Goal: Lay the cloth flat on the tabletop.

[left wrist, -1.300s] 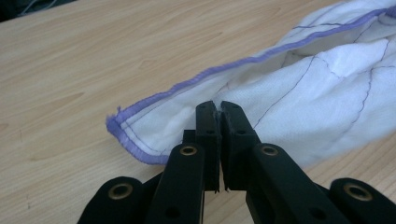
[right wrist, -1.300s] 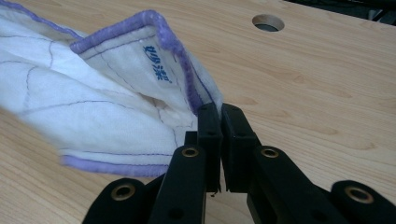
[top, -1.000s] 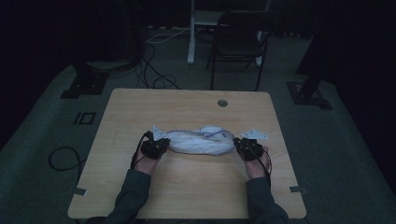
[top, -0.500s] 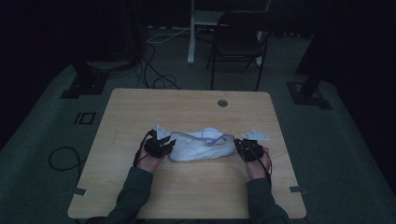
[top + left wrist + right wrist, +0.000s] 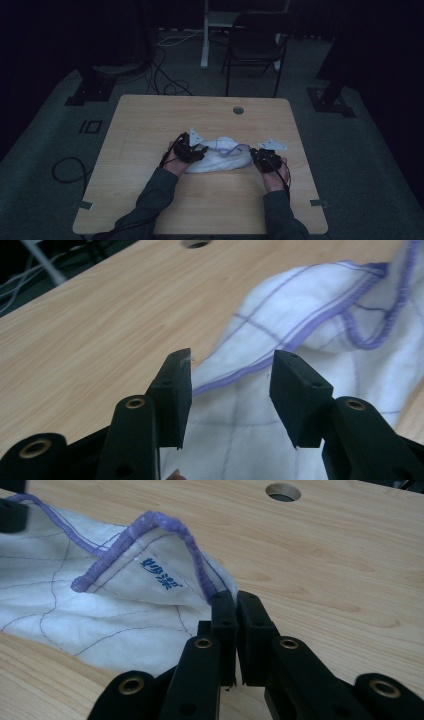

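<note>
A white cloth (image 5: 220, 156) with purple stitched edging and thin purple grid lines lies bunched on the wooden worktop (image 5: 150, 120), about midway between the left and right edges and a little nearer the person's edge than the far one. It sits between the two hand-held grippers.

The left hand-held gripper (image 5: 192, 150) is at the cloth's left end. In the left gripper view its jaws stand well apart and have just been opening; the cloth (image 5: 300, 330) lies under and beyond them, a purple-edged fold running across the gap, and neither pad presses on it.

The right hand-held gripper (image 5: 263, 159) is at the cloth's right end. In the right gripper view its jaws are closed tight, pinching a corner of the cloth (image 5: 100, 610) right at the purple hem. From that pinch the hem rises in a loop, so the corner stands up off the worktop, and a small white label with blue characters (image 5: 161, 576) shows on the raised flap. The rest of the cloth spreads away from the jaws, flat on the wood.

A round cable hole (image 5: 238, 110) lies in the worktop near the far edge, right of centre, well apart from the cloth. A dark chair (image 5: 255, 47) stands on the floor beyond the far edge.
</note>
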Demonstrator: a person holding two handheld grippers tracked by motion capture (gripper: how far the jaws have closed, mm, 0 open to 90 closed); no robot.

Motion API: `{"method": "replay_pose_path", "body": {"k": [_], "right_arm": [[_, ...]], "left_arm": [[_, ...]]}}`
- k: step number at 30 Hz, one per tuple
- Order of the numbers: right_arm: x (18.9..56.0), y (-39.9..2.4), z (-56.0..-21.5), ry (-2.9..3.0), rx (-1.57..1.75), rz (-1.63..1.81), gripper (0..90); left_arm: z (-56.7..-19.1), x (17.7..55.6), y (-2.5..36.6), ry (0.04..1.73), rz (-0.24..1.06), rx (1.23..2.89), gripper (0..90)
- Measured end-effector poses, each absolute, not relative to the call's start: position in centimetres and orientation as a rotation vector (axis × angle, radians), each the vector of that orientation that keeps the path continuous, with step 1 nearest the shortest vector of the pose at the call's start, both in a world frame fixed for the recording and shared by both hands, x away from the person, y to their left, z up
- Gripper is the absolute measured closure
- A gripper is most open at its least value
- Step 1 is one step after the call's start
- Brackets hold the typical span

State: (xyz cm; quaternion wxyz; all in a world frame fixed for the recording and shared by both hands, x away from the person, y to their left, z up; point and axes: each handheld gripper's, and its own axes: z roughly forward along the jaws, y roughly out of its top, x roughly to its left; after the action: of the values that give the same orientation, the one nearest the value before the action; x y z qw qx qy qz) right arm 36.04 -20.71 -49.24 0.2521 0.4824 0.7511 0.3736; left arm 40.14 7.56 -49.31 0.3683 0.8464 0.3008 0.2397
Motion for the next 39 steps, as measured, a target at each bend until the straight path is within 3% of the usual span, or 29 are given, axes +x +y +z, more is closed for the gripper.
{"method": "replay_pose_path", "body": {"k": [5,12,16,19,29,39], "right_arm": [[36.0,-20.9,-49.3,2.044,1.316,1.023,87.8],[35.8,-21.0,-49.1,2.046,1.302,1.028,87.8],[35.8,-21.1,-49.0,2.042,1.305,1.029,87.8],[35.8,-21.3,-49.0,2.038,1.309,1.027,87.8],[35.9,-22.4,-49.0,2.019,1.337,1.024,87.9],[37.7,-22.8,-49.8,2.031,1.387,1.020,87.9]], "left_arm": [[-49.7,40.6,6.4,0.696,0.628,2.215,48.9],[-51.2,41.3,4.8,0.650,0.798,2.358,50.9],[-51.1,42.1,5.4,0.745,0.810,2.364,77.4],[-50.6,42.6,6.3,0.799,0.797,2.336,87.8],[-50.2,44.0,10.1,1.026,0.652,2.247,88.4],[-51.8,44.2,11.7,1.095,0.560,2.267,87.2]]}}
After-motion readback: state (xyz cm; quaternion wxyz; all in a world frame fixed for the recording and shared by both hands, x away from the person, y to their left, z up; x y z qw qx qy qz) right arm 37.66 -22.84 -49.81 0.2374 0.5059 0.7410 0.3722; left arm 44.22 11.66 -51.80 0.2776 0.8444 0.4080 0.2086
